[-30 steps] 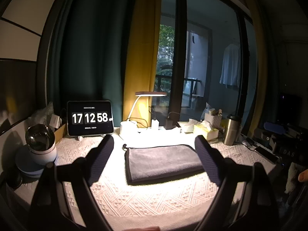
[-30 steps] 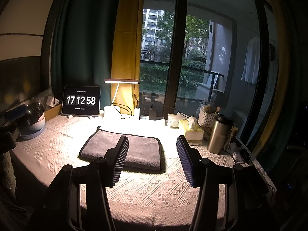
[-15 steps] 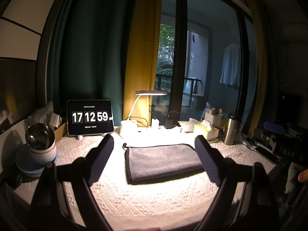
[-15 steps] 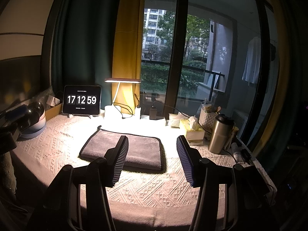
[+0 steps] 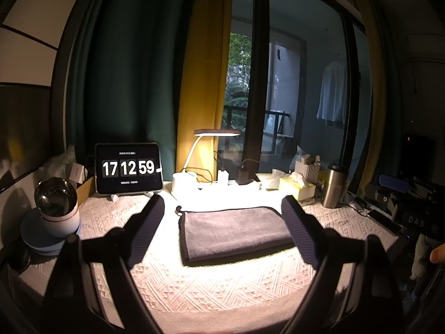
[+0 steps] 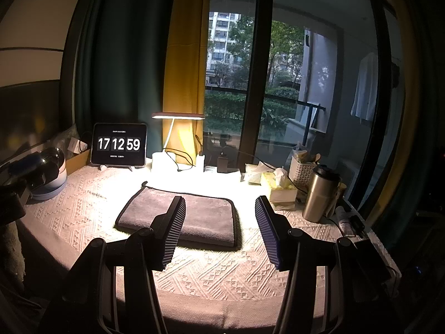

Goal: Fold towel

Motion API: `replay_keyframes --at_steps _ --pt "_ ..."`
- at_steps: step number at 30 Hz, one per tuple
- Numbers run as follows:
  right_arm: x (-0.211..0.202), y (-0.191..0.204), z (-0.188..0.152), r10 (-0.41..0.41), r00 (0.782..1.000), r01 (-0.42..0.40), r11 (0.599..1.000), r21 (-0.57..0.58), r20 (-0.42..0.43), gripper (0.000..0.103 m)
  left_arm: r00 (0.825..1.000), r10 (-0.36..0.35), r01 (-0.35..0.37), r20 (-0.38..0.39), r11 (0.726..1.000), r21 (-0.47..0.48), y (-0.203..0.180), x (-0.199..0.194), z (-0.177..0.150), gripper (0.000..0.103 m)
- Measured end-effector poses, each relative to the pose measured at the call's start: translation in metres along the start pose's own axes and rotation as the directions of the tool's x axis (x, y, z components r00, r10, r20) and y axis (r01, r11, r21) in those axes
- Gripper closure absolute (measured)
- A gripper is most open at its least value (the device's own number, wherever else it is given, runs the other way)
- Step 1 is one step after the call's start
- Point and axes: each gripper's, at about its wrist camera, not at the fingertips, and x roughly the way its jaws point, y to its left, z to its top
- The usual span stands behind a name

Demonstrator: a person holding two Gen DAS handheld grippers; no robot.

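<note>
A grey towel [image 5: 236, 231] with a dark border lies folded flat on the white patterned tablecloth [image 5: 211, 286], under the desk lamp. It also shows in the right wrist view [image 6: 205, 217]. My left gripper [image 5: 222, 208] is open and empty, held above the table's near side with the towel between its fingers in view. My right gripper [image 6: 219, 206] is open and empty, held back from the towel's near right part.
A tablet clock [image 5: 128, 168] and a white lamp [image 5: 194, 167] stand at the back. A steel bowl on plates [image 5: 55, 211] sits left. A tissue box [image 6: 279, 189], a basket [image 6: 301, 169] and a steel tumbler [image 6: 318, 193] stand right.
The clock has gone from 17:12:58 to 17:12:59. Both grippers and the towel have stayed still.
</note>
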Motion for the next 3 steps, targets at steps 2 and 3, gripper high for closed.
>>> replay_keyframes --at_steps 2,3 --pt "0.0024 0.0011 -0.0011 0.007 1.0 -0.007 1.0 0.002 -0.001 0.048 1.0 0.009 -0.009 0.009 1.0 0.015 -0.0027 0.0028 -0.0025 0.016" --pt "0.0057 0.0013 -0.0017 0.014 1.0 -0.014 1.0 0.006 -0.008 0.048 1.0 0.004 -0.004 -0.005 1.0 0.017 -0.0028 0.0066 -0.0033 0.016"
